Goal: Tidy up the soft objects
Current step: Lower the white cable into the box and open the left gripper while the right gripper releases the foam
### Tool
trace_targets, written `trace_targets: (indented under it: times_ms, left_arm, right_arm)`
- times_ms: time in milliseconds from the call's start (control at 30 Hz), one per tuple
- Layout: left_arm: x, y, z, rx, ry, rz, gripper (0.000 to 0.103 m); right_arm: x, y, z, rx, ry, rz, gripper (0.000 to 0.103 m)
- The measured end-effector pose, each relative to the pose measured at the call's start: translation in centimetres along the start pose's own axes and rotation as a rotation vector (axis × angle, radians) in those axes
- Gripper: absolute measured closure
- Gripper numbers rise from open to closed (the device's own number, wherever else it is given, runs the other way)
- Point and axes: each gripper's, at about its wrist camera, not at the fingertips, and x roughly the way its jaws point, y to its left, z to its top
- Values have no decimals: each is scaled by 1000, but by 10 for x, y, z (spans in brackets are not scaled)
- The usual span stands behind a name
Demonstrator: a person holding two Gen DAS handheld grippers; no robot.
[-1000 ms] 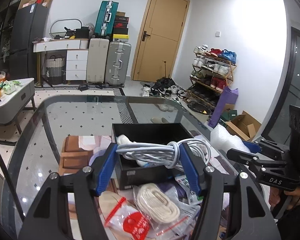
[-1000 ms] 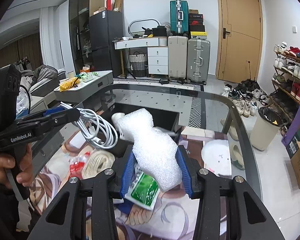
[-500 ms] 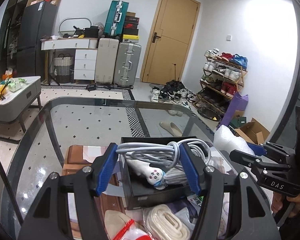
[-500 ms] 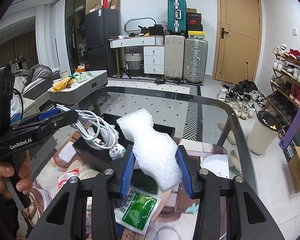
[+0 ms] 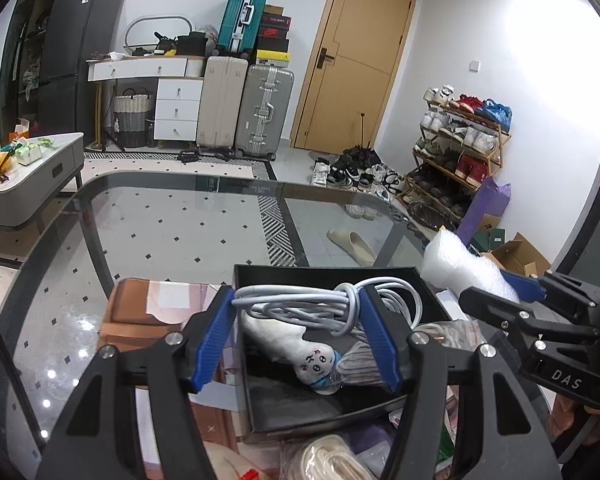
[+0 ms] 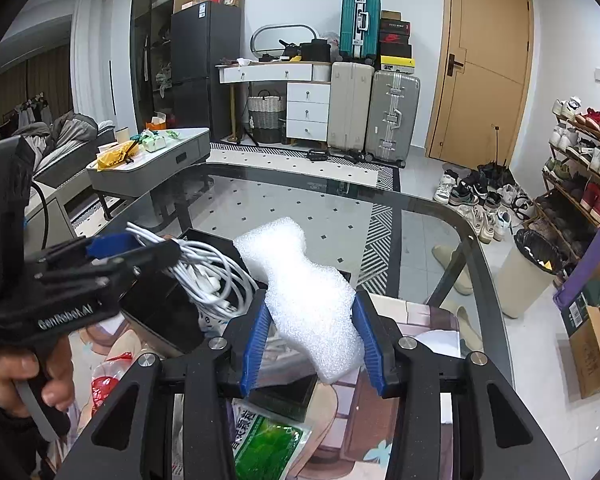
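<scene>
My left gripper [image 5: 298,334] is shut on a coiled white cable [image 5: 308,306] and holds it just above the open black box [image 5: 260,400]. A white plush toy with a face [image 5: 304,354] lies in the box. My right gripper [image 6: 314,342] is shut on a white foam piece [image 6: 308,296] at the box's right side; the foam also shows in the left wrist view [image 5: 460,264]. The left gripper with the cable [image 6: 208,272] shows at the left of the right wrist view.
The glass table [image 5: 160,232] carries a rope coil [image 5: 324,460], a green packet [image 6: 268,440], a red-and-clear bag [image 6: 104,384] and a brown box [image 5: 136,312] around the black box. Beyond it are suitcases, a shoe rack and a waste bin [image 6: 528,268].
Both grippers have moved forward with their loads. The cable is now over the box's interior and the foam is closer to the box's right edge. The plush toy has come into view.
</scene>
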Motion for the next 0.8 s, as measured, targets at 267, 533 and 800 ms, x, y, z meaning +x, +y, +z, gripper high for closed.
trace_targets:
  times_ms: [267, 533, 800]
  left_arm:
    - [18, -13, -1, 57, 25, 20, 41]
    - [24, -20, -6, 107, 67, 11, 40]
    - [7, -16, -5, 101, 61, -33, 23]
  right_arm:
    - [19, 3, 7, -28, 22, 11, 61]
    - [36, 12, 7, -70, 47, 18, 61]
    - [45, 13, 7, -75, 65, 17, 61]
